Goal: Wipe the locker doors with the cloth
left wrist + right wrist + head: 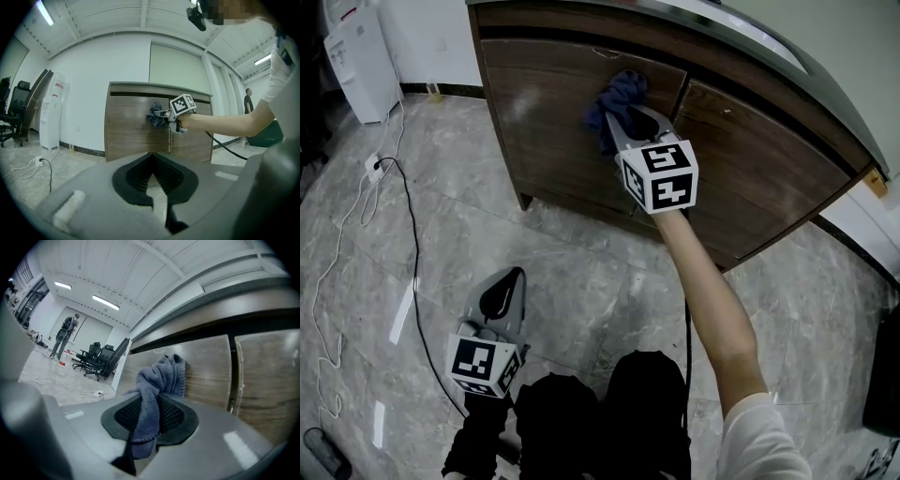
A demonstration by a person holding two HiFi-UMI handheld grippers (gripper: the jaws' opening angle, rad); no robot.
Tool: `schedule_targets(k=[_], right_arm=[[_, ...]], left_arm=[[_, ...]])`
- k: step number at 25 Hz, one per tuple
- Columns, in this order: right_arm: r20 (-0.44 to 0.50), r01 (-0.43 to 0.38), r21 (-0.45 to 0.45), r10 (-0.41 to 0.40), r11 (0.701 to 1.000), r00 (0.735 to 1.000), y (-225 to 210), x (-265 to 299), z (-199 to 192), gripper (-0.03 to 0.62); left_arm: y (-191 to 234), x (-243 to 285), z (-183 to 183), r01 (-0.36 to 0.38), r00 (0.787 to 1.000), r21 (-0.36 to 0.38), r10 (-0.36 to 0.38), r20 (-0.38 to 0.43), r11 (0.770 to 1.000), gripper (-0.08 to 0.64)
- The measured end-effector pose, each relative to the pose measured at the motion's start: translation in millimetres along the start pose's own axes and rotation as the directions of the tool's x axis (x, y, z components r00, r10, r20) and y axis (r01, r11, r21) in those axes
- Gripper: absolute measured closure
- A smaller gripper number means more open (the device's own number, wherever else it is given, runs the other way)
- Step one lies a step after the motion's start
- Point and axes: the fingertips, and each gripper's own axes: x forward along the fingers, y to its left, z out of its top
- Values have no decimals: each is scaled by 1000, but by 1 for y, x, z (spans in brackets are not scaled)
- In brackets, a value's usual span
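In the head view, a white water dispenser stands at ten o'clock. Just below it, at nine o'clock, a power strip lies on the grey marble floor with its cable trailing off.

At seven o'clock the left gripper hangs low over the floor, well apart from the lockers. In the left gripper view its jaws meet at the tips with nothing between them.

At twelve o'clock the dark wooden locker unit stands under a grey top. A crumpled blue cloth lies against the left door, near that door's upper right corner and just beside the seam between the two doors.

The right gripper is clamped on this cloth at the end of an outstretched bare arm. In the right gripper view the cloth runs down between the two black pads, which press on it. Its bunched end touches the wood at twelve o'clock.

The right door fills two o'clock, with no gripper near it.
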Motion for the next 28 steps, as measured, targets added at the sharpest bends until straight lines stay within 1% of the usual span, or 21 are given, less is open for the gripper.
schedule_targets(k=[10,17,28], right_arm=[[-107,-45,14,46,999,993,32,17,-78,508],[-187,-76,36,81,997,979,56,27,-135,508],[-276,-96,107,122,990,953,82,38,-200,508]], left_arm=[[12,-1,-7,-17,1000,-8,17,-4,1000,561],[23,-5,-11,-40,999,-19,40,-15,999,561],[36,-5,-21,-63,998,-27,62,-29,998,560]])
